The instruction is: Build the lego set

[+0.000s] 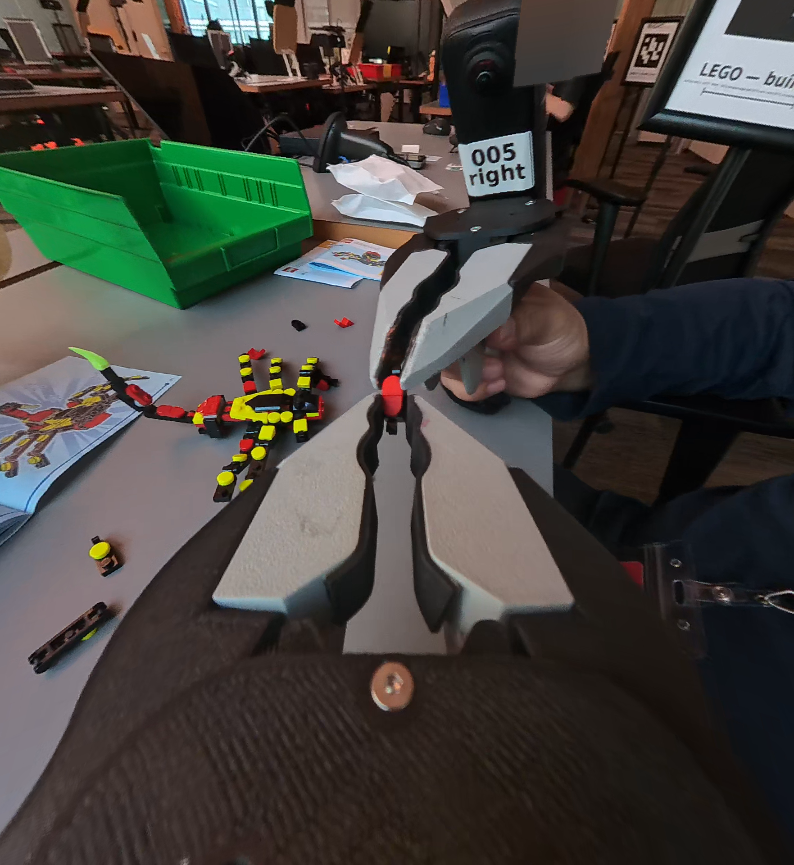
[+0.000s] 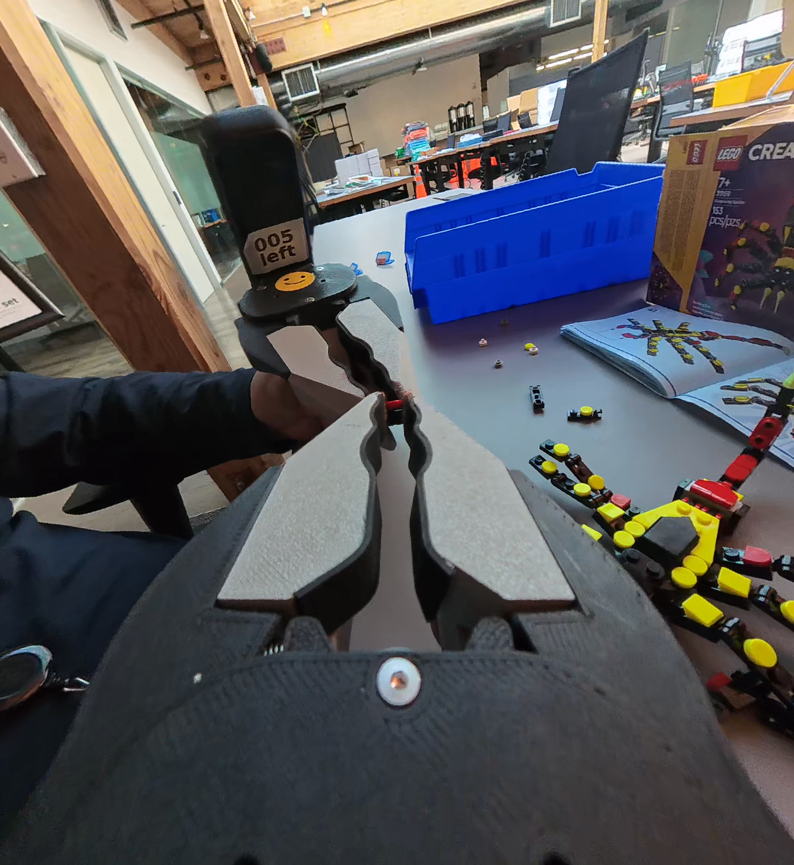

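A small red piece with a black part under it (image 1: 391,397) is held in the air over the table's near edge. My left gripper (image 1: 392,408) is shut on it from below. My right gripper (image 1: 388,378) comes down from above and is shut on its top. In the right wrist view the right gripper (image 2: 395,414) and the left gripper (image 2: 392,394) meet tip to tip on the red piece (image 2: 394,405). The red, yellow and black scorpion-like model (image 1: 264,412) lies on the grey table to the left, and also shows in the right wrist view (image 2: 666,538).
A green bin (image 1: 151,220), a blue bin (image 2: 526,252) and the set's box (image 2: 750,224) stand at the back. An open instruction booklet (image 1: 34,430) lies beside the model. Loose pieces (image 1: 105,554) (image 1: 69,636) (image 2: 584,413) are scattered on the table (image 1: 175,538). The grippers are tip to tip, or close to it.
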Demonstrator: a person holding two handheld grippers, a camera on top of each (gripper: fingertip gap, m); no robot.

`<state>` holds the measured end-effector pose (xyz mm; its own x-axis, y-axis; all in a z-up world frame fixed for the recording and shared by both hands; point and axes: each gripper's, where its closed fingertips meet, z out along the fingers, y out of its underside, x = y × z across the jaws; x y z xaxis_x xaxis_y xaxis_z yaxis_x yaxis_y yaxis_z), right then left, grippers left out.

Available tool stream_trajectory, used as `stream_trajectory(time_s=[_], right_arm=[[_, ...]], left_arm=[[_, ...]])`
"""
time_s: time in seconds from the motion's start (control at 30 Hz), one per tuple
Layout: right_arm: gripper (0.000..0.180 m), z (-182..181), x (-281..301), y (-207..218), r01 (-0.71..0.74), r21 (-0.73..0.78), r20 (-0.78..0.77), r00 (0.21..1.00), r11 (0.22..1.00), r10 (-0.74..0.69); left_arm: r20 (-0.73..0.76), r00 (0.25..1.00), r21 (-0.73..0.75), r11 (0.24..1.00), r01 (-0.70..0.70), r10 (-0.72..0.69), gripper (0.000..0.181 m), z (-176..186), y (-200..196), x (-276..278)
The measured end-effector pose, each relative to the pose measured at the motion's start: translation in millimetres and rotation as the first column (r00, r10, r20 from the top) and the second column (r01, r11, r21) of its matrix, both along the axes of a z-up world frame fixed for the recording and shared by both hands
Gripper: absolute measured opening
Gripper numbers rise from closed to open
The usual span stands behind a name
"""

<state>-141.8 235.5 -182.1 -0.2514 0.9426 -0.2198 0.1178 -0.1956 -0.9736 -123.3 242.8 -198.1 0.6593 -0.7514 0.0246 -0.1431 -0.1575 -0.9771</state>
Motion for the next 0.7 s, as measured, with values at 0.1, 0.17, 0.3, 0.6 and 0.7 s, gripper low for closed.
stream_trajectory(time_s=[0.1,0.17,0.3,0.6,0.7], right_arm=[[0.004,-1,-2,2,0.004,-0.047,0.01,1.0,0.999,-0.004],[0.004,-1,-2,3,0.002,-0.071,0.013,1.0,0.997,-0.001],[0.003,2,-2,2,-0.052,-0.155,-0.003,0.999,0.987,0.052],[0.004,-3,11,-12,-0.168,0.056,0.013,0.986,0.984,0.168],[0.004,-4,13,-15,-0.18,0.105,0.012,0.984,0.978,0.18]], left_arm=[[-0.028,0.999,0.019,0.999,-0.034,0.035,0.006,-1,3,-2],[-0.055,0.997,0.039,0.997,-0.061,0.063,0.006,-2,5,-4],[0.03,0.999,-0.023,1.0,0.012,-0.011,0.005,1,2,-2],[0.043,0.984,-0.077,0.981,0.177,-0.174,0.005,-3,-13,12],[0.033,0.981,-0.072,0.979,0.192,-0.19,0.005,-4,-16,14]])
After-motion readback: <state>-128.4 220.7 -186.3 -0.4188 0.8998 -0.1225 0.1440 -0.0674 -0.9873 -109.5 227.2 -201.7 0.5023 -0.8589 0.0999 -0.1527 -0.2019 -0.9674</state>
